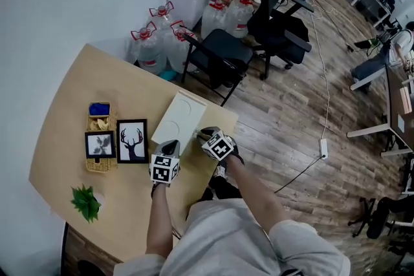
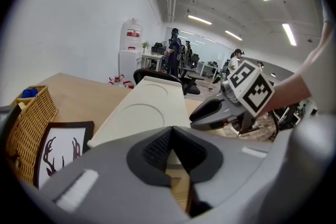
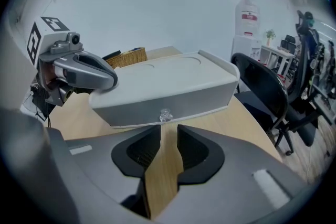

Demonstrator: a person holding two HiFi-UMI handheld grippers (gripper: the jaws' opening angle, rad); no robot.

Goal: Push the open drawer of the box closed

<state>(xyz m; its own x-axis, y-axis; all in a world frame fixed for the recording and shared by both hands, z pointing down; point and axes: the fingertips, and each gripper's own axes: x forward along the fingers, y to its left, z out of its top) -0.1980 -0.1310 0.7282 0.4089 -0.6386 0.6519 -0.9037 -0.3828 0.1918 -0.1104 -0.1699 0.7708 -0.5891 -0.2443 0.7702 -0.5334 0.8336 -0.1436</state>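
A cream-white rectangular box [image 1: 179,116] with two round recesses in its lid is seen lying on a light wooden table [image 1: 71,106], near the table's edge. Its grey drawer front [image 3: 178,97] is turned towards the right gripper [image 3: 168,131] and appears to be seated flush beneath the overhang of the lid. A small clear knob [image 3: 165,114] is fixed at the middle of the drawer front. The right gripper's jaws are held slightly apart, with only the bare tabletop seen through the narrow gap; the knob is placed just ahead of the tips and is not clasped. The left gripper [image 2: 170,131] is pressed together at its tips with nothing caught between them, and its tip is laid on the near end of the lid. Beside the box, a black-framed picture of a deer silhouette [image 1: 132,141] is propped, and next to it a woven wicker basket [image 1: 98,166] is set with a smaller framed picture [image 1: 100,144] leaning on it.
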